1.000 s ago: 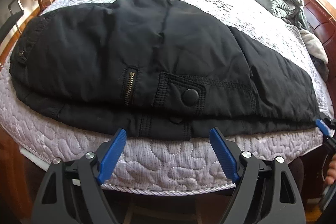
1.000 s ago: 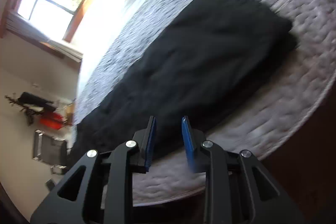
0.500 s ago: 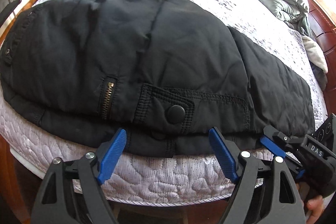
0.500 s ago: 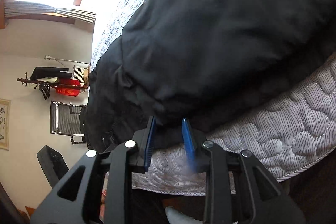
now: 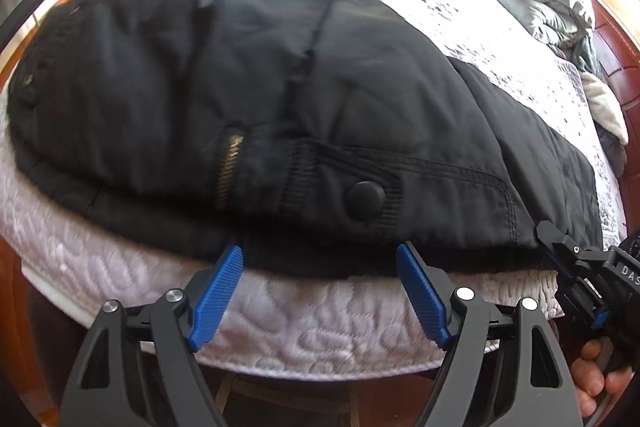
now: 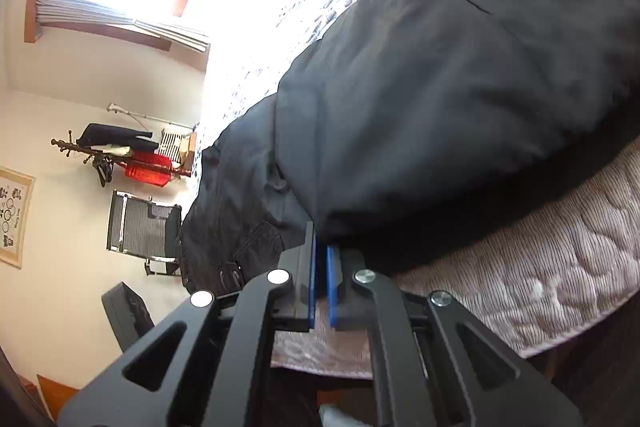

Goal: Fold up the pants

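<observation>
Black pants (image 5: pixel 280 87) lie folded lengthwise across the near side of the bed, with a brass zipper (image 5: pixel 228 167) and a snap-button pocket flap (image 5: pixel 364 201) facing me. My left gripper (image 5: pixel 320 259) is open, its blue pads (image 5: pixel 218 291) just short of the pants' near edge, nothing between them. My right gripper (image 5: pixel 546 233) reaches in from the right, held by a hand (image 5: pixel 592 383). In the right wrist view the right gripper (image 6: pixel 320 251) is shut, its blue pads pinching the near edge of the pants (image 6: pixel 460 107).
The quilted pale mattress cover (image 5: pixel 320 323) rounds off just under the pants' edge. Grey bedding (image 5: pixel 552 7) is bunched at the far right by a wooden headboard (image 5: pixel 616 39). A chair (image 6: pixel 140 227) and a coat rack (image 6: pixel 108 147) stand by the wall.
My right gripper swung in to the pants' near edge and closed on it. The left gripper has crept slightly closer to the pants and stays open.
</observation>
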The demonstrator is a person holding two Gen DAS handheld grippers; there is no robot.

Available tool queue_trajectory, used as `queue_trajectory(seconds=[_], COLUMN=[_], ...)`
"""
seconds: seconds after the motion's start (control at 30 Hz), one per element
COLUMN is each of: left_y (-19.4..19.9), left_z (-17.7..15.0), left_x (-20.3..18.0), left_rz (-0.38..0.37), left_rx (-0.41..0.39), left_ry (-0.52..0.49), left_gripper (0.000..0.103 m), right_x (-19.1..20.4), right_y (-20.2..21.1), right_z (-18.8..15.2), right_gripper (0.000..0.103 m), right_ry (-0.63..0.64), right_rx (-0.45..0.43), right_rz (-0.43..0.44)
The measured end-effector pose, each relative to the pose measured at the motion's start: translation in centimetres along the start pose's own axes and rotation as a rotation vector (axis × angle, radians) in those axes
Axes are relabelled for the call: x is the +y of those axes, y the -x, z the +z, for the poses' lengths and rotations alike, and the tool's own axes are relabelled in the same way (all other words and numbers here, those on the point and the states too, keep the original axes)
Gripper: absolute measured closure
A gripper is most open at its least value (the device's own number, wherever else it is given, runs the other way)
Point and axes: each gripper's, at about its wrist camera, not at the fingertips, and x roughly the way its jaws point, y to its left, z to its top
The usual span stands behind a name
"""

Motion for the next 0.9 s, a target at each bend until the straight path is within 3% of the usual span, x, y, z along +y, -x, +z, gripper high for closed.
queue_trajectory(seconds=[0.07, 0.17, 0.3, 0.4, 0.43, 0.5, 0.63, 0.77, 0.9], left_y=[0.1, 0.4, 1.3, 1.7, 1.8, 2.5, 2.8, 1.8, 1.0], left_z=[-0.6, -0.8, 0.1, 0.9, 1.0, 0.8, 0.6, 0.6, 0.8], left_x=[0.6, -0.1, -2.7, -3.1, -2.6, -0.7, 4.1, 8.2, 10.1], left_rz=[-0.022, -0.027, 0.062, 0.083, 0.06, -0.089, -0.301, -0.352, -0.469], left_rx=[0.011, -0.003, -0.059, -0.091, -0.096, -0.142, -0.241, -0.242, -0.214], left_ry=[0.029, 0.022, -0.063, -0.048, -0.028, 0.044, 0.174, 0.225, 0.28], left_gripper=[0.024, 0.031, 0.033, 0.033, 0.034, 0.042, 0.042, 0.042, 0.042], right_x=[-0.6, -1.4, -1.1, -0.9, -0.9, -0.7, -0.1, -0.5, -1.2], right_y=[-1.0, -2.1, -2.3, -2.4, -2.5, -2.5, -2.4, -2.9, -3.0], right_z=[-0.2, 0.0, 0.4, 0.6, 0.6, 0.6, 0.5, 0.2, 0.0], right_gripper=[0.101, 0.101, 0.1, 0.1, 0.1, 0.1, 0.1, 0.099, 0.099], right_ry=[-0.004, -0.031, -0.007, -0.005, -0.004, 0.004, 0.014, -0.004, -0.022], right_rx=[0.031, 0.04, 0.051, 0.057, 0.057, 0.059, 0.056, 0.044, 0.039], right_rz=[-0.042, -0.029, -0.036, -0.038, -0.043, -0.056, -0.068, -0.057, -0.042])
